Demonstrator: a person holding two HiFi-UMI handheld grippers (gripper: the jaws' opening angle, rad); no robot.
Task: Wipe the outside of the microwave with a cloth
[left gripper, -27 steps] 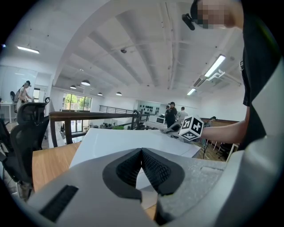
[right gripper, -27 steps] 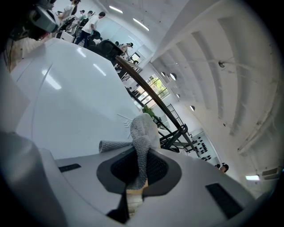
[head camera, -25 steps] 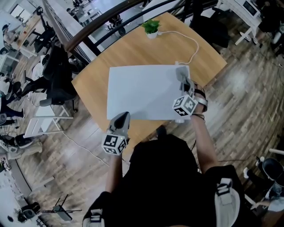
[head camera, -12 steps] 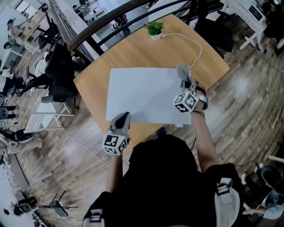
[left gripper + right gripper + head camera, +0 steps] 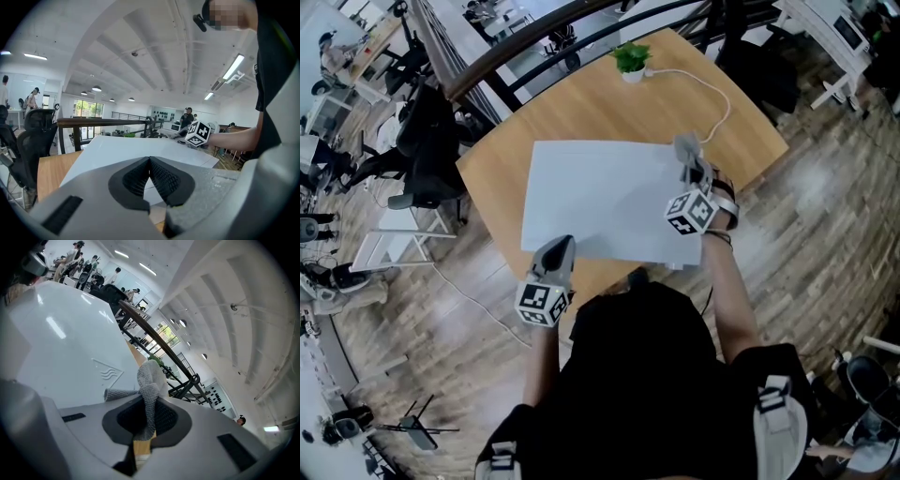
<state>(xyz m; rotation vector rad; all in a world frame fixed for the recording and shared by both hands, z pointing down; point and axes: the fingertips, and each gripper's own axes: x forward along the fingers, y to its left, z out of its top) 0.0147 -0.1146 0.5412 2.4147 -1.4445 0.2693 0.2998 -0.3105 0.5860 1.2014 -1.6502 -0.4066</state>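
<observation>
The white microwave (image 5: 600, 197) stands on the round wooden table (image 5: 562, 103), seen from above. My right gripper (image 5: 685, 159) is shut on a grey knitted cloth (image 5: 682, 146) that lies on the microwave's top near its far right corner. In the right gripper view the cloth (image 5: 150, 380) hangs pinched between the jaws over the white top (image 5: 61, 343). My left gripper (image 5: 562, 247) is at the microwave's near left corner, shut and empty. The left gripper view shows its jaws (image 5: 150, 161) closed together before the white top (image 5: 126, 150).
A small potted plant (image 5: 630, 58) stands at the table's far edge, with a white cable (image 5: 717, 94) running from it toward the microwave. Black office chairs (image 5: 427, 159) crowd the table's left side. A railing (image 5: 525, 56) runs behind, and wooden floor surrounds the table.
My right gripper with the cloth has crept slightly along the microwave's right edge. The left gripper has stayed at the near left corner.
</observation>
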